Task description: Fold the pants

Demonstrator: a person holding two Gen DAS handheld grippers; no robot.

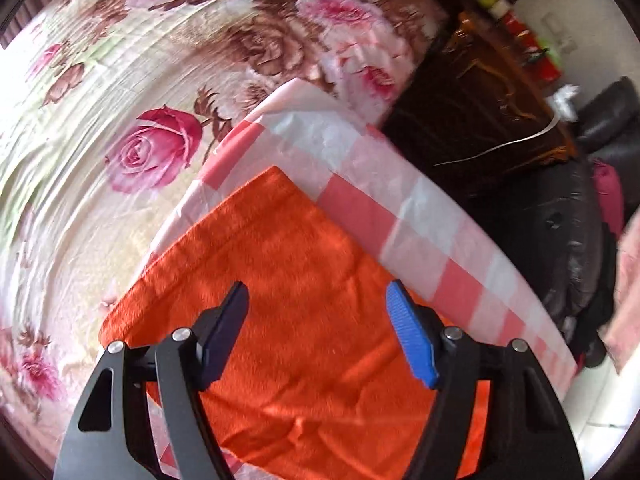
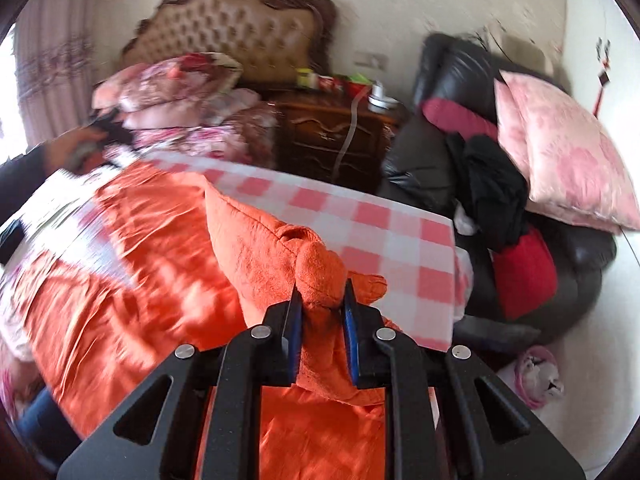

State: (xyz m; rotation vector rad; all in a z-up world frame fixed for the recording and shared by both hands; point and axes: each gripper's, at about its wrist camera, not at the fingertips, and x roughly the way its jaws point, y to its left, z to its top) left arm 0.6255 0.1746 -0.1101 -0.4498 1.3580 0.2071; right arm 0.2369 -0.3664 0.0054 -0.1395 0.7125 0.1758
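- The orange pants [image 2: 132,248] are lying spread across a pink-and-white checked cloth [image 2: 360,224], which is covering a board set at the edge of a bed.
- The right gripper [image 2: 320,312] is pinching a bunched fold of the orange fabric between its blue pads [image 2: 350,332], and that fold is standing up in a ridge above the rest of the garment.
- The left gripper [image 1: 316,332] is hanging over a flat stretch of the pants [image 1: 280,248] with its jaws parted and nothing caught between them; I am seeing its fingers clear of the cloth.
- In the left wrist view, a squared end of the orange fabric is pointing toward the far side of the checked cloth [image 1: 400,216].
- A rose-patterned bedspread [image 1: 120,120] is stretching out beyond the cloth.
- Off to the left in the right wrist view, a person's dark-sleeved arm [image 2: 24,168] is reaching over the bed, too blurred to read further.
- A dark wooden nightstand [image 2: 332,136] is standing behind the board, beside a tufted headboard [image 2: 236,28].
- A black leather armchair [image 2: 460,80] is sitting to the right, with a pink pillow [image 2: 560,160] and dark clothes piled on it.
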